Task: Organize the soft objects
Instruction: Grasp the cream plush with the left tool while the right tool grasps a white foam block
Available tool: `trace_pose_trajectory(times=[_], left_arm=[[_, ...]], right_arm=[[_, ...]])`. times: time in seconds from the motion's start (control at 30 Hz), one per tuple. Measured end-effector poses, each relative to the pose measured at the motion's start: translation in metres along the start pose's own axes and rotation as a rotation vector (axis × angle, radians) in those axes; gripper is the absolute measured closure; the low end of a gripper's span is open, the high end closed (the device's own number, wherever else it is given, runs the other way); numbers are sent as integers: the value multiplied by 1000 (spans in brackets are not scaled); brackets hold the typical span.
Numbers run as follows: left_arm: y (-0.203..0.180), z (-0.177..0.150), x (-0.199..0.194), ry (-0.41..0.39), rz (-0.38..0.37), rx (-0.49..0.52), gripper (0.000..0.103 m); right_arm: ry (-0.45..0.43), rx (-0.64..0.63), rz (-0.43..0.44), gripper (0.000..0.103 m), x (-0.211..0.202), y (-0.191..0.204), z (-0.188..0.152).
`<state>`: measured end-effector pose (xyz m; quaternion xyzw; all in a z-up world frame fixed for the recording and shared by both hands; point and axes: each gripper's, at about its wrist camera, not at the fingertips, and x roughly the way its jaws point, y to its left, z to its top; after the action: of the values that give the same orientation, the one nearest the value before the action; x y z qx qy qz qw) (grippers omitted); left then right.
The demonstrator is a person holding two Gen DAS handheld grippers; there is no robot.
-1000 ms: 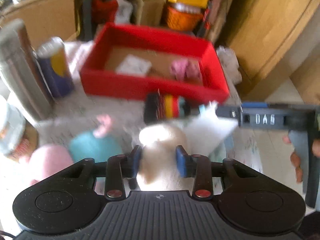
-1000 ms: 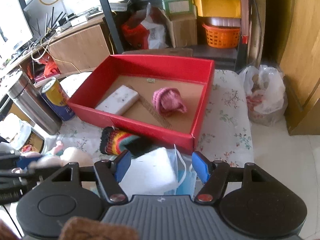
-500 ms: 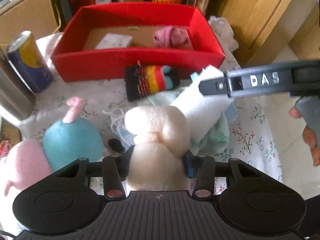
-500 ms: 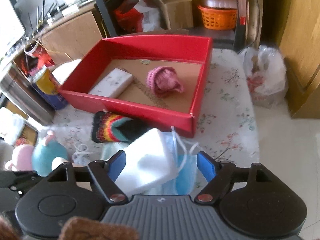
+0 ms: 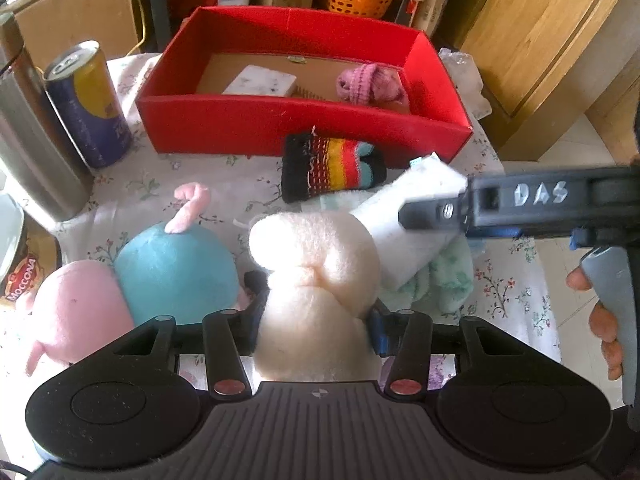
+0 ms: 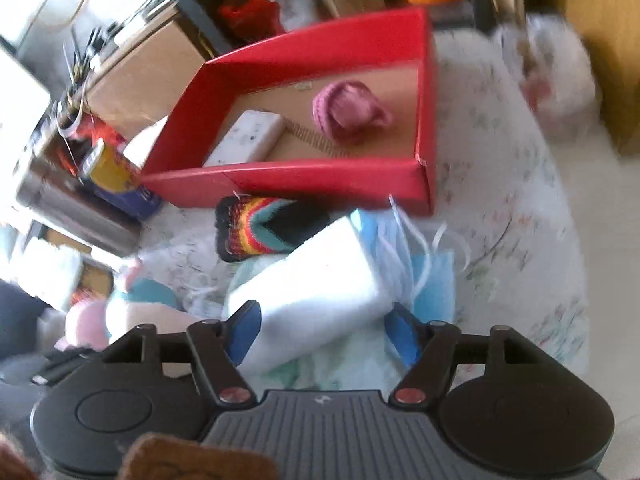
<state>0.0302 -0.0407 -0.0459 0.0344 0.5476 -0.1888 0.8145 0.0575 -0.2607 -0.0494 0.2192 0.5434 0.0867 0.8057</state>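
Observation:
My left gripper (image 5: 316,312) is shut on a cream plush toy (image 5: 316,264) and holds it above the table. My right gripper (image 6: 322,330) is shut on a white foam block (image 6: 316,288); it shows in the left wrist view (image 5: 404,216) too. A red box (image 5: 280,128) at the back holds a pink knit hat (image 5: 370,84) and a white speckled sponge (image 5: 260,82). A striped knit sock (image 5: 332,168) lies in front of the box. A teal plush ball (image 5: 172,276) and a pink plush (image 5: 76,312) sit at the left.
A blue and yellow can (image 5: 86,104) and a steel flask (image 5: 28,136) stand left of the box. A pale green cloth (image 5: 440,280) and blue face masks (image 6: 424,276) lie under the block. A plastic bag (image 6: 556,80) and wooden cabinet (image 5: 540,40) are right.
My left gripper has lifted the cream plush and drawn back a little. My right gripper has tilted and swung with the white block still in it; its view is blurred.

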Motion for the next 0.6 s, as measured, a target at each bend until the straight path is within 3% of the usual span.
trace_pose_trajectory(times=[0.03, 0.1, 0.2, 0.3, 0.6], left_arm=[[-1, 0, 0, 2, 1, -1, 54], [-1, 0, -1, -2, -2, 1, 54], [0, -2, -2, -4, -1, -3, 53], [2, -1, 0, 1, 2, -20, 53], [12, 7, -13, -53, 16, -62, 54]], right_arm=[[-20, 6, 10, 63, -1, 1, 0], [-62, -39, -14, 80, -6, 9, 2], [-105, -73, -12, 92, -11, 18, 4], [-118, -81, -29, 96, -6, 20, 4], [-152, -67, 51, 103, -17, 19, 10]])
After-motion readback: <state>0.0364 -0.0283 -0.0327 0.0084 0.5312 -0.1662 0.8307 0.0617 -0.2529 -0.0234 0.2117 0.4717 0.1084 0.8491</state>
